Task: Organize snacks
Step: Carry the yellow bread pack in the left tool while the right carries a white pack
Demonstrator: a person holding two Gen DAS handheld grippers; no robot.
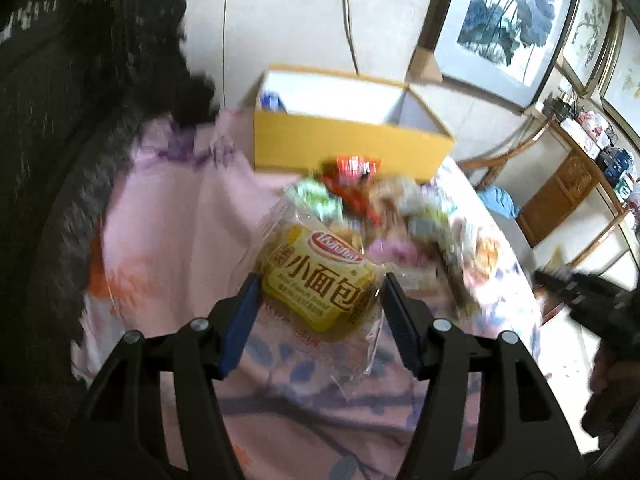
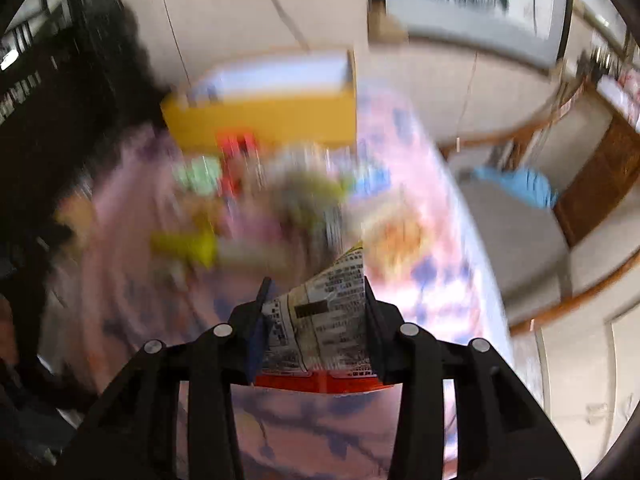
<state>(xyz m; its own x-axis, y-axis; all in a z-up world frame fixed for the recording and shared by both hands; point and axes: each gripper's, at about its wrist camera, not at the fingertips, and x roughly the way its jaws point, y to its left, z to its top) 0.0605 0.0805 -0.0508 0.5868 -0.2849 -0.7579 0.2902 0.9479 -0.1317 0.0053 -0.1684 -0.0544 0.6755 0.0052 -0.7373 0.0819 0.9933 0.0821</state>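
bread pack [image 1: 318,288]: yellow, clear wrapper, sitting lower centre between the finger pads
printed packet [image 2: 324,328]: white, red bottom edge, tilting at lower centre
snack pile [image 1: 384,208]: blurred, lying mid-frame
yellow box [image 1: 348,136]: open, standing upper centre behind the pile

A home: framed paintings [image 1: 506,20], floral tablecloth [image 1: 168,216], wooden sideboard [image 1: 568,188].

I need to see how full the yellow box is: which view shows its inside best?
The left wrist view. There the yellow box is fairly sharp, open at the top, with its white inner walls and a blue item in the left corner visible. In the right wrist view the box is motion-blurred; little of its inside can be made out.
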